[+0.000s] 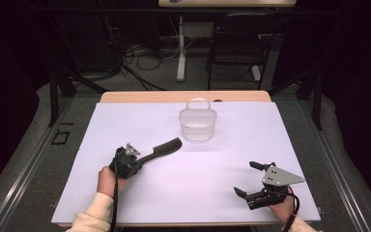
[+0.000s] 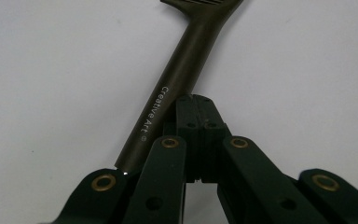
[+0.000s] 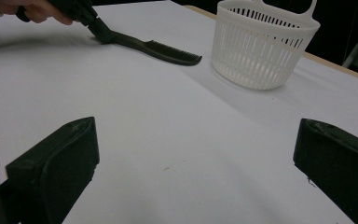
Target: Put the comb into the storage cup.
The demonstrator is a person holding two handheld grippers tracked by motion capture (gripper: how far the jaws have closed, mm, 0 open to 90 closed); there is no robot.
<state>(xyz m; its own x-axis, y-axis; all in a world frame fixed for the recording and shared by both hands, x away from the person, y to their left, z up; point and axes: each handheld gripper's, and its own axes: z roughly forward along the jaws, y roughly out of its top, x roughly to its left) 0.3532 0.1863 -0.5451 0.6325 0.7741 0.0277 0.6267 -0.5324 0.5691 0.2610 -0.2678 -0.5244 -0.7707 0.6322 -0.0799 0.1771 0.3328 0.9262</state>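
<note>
- The left gripper [image 1: 140,158] had its fingers [image 2: 196,116] pressed together, pinching the handle end of the black comb [image 1: 162,148]; in the left gripper view the handle ran alongside the closed tips, though exactly how it was clamped could not be made out.
- The right gripper [image 1: 245,180] rested with its fingers [image 3: 56,161] spread wide, nothing between them, well apart from the comb.
- The comb lay low over the white table [image 1: 125,193], its long axis running from the left gripper out toward two o'clock, toothed end leading.
- The white basket [image 1: 197,124] stood upright beyond that toothed end, also at about two o'clock from the left gripper and near the comb's tip but not touching.
- Judged from this, the left hand was the nearer one, and a carry along the comb's own axis would bring it to the basket's rim.
</note>
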